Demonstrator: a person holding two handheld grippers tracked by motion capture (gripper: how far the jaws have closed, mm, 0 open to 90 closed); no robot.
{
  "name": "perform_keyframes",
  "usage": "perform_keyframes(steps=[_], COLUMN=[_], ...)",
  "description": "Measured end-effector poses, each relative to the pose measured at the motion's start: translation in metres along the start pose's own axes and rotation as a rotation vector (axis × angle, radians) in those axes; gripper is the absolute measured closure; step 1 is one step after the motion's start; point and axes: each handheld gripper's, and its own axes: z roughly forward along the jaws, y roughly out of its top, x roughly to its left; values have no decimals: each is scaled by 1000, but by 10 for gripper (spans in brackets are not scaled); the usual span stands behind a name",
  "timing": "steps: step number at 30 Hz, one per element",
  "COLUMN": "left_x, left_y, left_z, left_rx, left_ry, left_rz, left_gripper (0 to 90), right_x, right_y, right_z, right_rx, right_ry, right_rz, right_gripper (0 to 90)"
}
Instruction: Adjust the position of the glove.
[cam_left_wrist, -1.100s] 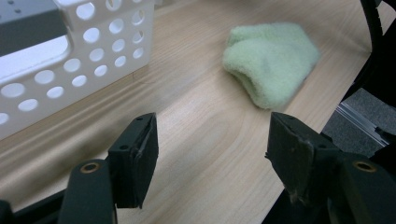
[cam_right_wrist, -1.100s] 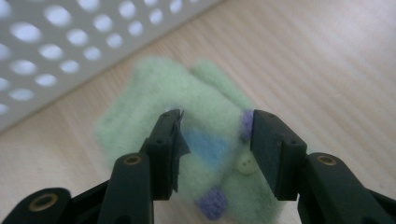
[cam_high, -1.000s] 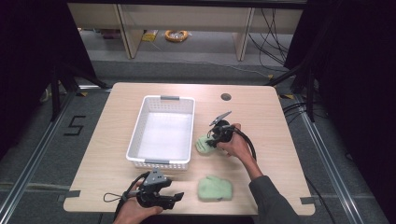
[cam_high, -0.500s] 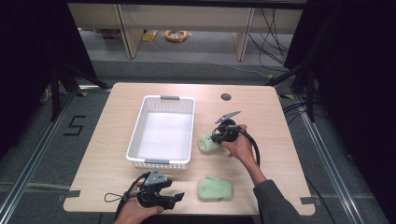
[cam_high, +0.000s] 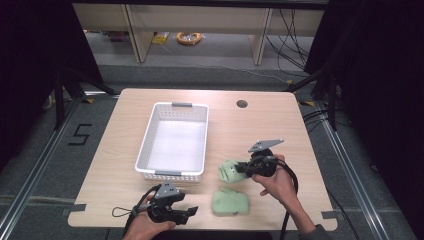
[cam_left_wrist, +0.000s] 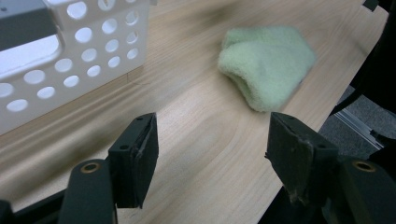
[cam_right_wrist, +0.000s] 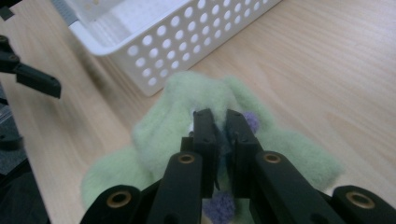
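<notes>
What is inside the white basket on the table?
The white basket looks empty: the high view shows a bare white floor. The right gripper is shut on a green sock beside it; the near wall hides a small strip.

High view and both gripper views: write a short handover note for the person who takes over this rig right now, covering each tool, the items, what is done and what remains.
Right tool: jaws shut on the far green sock, just right of the white basket.
Left tool: open, holding nothing, low at the table's near edge, jaws toward the near green sock.
Near green sock lies loose on the table.
Done: one sock gripped; the basket holds no sock.
Left: probably put both socks into the basket.
</notes>
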Motion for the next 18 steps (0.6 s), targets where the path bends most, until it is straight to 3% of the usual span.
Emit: perform_keyframes(steps=[1,4,5,7,9,12,16,18], left_x=[0,0,0,0,-1,-3,-2,-4], left_y=[0,0,0,1,1,1,1,1], left_z=[0,0,0,0,0,0,-1,-1], left_rx=[2,1,3,1,-9,-16,-8,-22], left_ry=[0,0,-7,-6,-9,-2,-8,-7], left_rz=[0,0,1,2,-10,-19,9,-7], left_gripper=[338,338,338,338,338,340,343,344], right_x=[1,11,12,14,23,27,39,40], right_y=[-3,-14,-16,-19,-27,-33,-45,-47], right_z=[-3,-10,-14,-17,-23,-25,-27,-26], right_rx=[-5,-23,-8,-11,-32,-51,-35,-43], right_ry=[-4,9,4,8,32,12,33,33], right_rz=[-22,-4,-29,-33,-4,-32,-34,-50], right_gripper=[850,848,848,847,845,844,844,844])
